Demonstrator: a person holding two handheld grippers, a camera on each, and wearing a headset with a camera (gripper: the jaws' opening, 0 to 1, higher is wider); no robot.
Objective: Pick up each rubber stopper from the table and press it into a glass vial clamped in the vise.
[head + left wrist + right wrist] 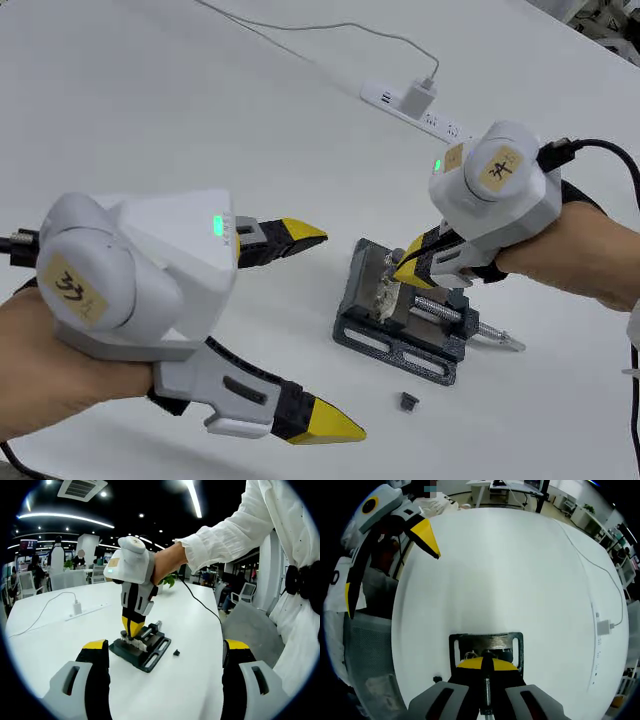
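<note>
The right tongs [410, 270] are pointing down onto the vise [400, 325]. Their yellow tips are drawn together directly over the clamping gap, where a glass vial [384, 296] is sitting between the vise's blocks. In the right gripper view those tips are meeting with no gap showing, but I can't tell whether anything is being pinched between them.

One loose rubber stopper [408, 402], small and dark, is lying on the white worktop [150, 100] just beside the near corner of the vise's base. It is touching neither pair of tongs and is lying between the vise and the lower yellow tip of the left tongs [315, 330].

The left tongs are hovering off to the side of the vise. They are spread wide, gripping nothing, and are aimed roughly towards the vise. In the left gripper view the vise and the stopper are both showing between the two parted tips.

As for writing, a tan sticker is showing on the rounded back of each gripper, marked by hand. The one on the left gripper looks like "33". The one on the right gripper is turned at an angle, and I can't read it. Farther back, a white power strip [420, 112] is lying on the worktop with a charger [418, 97] plugged into it. No brand is legible on either.
</note>
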